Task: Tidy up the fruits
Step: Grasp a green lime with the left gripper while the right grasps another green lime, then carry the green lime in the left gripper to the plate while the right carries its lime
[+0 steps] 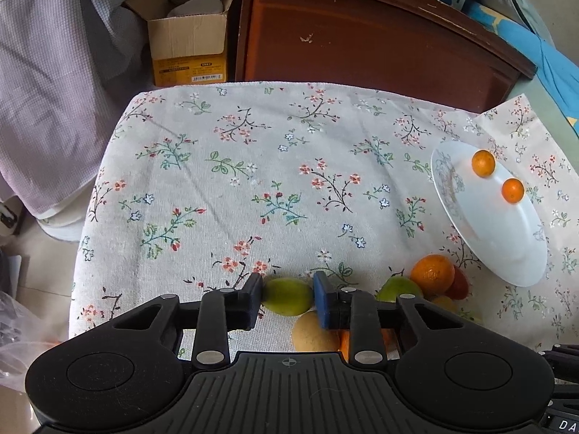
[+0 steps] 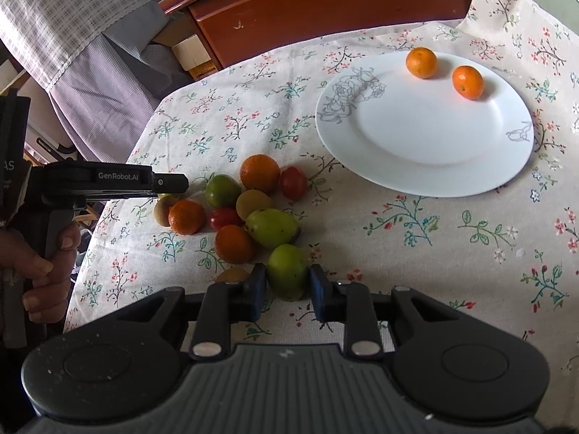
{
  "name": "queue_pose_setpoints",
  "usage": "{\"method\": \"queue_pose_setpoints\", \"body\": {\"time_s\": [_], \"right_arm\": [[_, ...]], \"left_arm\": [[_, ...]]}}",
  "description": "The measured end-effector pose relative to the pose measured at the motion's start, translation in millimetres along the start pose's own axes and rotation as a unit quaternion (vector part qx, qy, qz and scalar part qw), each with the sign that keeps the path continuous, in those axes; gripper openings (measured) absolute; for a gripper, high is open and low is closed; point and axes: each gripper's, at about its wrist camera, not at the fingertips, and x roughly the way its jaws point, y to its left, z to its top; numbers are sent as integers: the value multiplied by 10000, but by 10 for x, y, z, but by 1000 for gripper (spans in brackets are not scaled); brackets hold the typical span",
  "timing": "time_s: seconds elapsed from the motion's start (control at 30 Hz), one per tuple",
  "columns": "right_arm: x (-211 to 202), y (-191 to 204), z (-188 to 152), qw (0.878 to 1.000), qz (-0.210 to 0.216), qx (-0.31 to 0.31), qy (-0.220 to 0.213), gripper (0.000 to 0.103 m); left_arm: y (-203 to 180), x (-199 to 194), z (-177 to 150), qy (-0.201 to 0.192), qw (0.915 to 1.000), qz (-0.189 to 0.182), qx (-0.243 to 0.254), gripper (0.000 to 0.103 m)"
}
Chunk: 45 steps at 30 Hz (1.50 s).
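In the left wrist view my left gripper is shut on a small green fruit at the near edge of the flowered tablecloth. A tan fruit lies just below it. In the right wrist view my right gripper is shut on another green fruit at the near end of the fruit pile. The left gripper reaches into that pile from the left, held by a hand. A white plate with two small oranges sits at the right.
The pile holds oranges, red tomatoes and more green fruits. A wooden cabinet stands behind the table, with a cardboard box and a hanging checked cloth to its left.
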Motion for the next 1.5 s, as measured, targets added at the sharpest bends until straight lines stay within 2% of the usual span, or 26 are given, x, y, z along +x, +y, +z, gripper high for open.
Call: {"method": "queue_pose_setpoints", "body": {"time_s": [0.17, 0.33, 0.6, 0.97, 1.27, 1.5], "right_arm": [[-26, 5, 19, 10000, -59, -11, -69, 26], [-76, -18, 55, 9997, -84, 71, -207, 26], [-111, -39, 81, 9995, -94, 140, -284, 26], [-317, -141, 238, 9965, -85, 419, -717, 26], [-520, -351, 378, 9897, -266, 814, -1144, 26], [-507, -470, 392, 9863, -495, 1099, -1129, 26]], "left_arm": [[-16, -25, -10, -56, 9999, 85, 90, 28], [-99, -111, -5, -302, 9986, 223, 381, 28], [-178, -201, 29, -526, 9975, 84, 465, 28], [-483, -357, 102, -890, 9929, -277, 738, 28], [-743, -383, 169, -1078, 9882, -641, 875, 28], [-948, -304, 175, -1063, 9854, -912, 966, 28]]}}
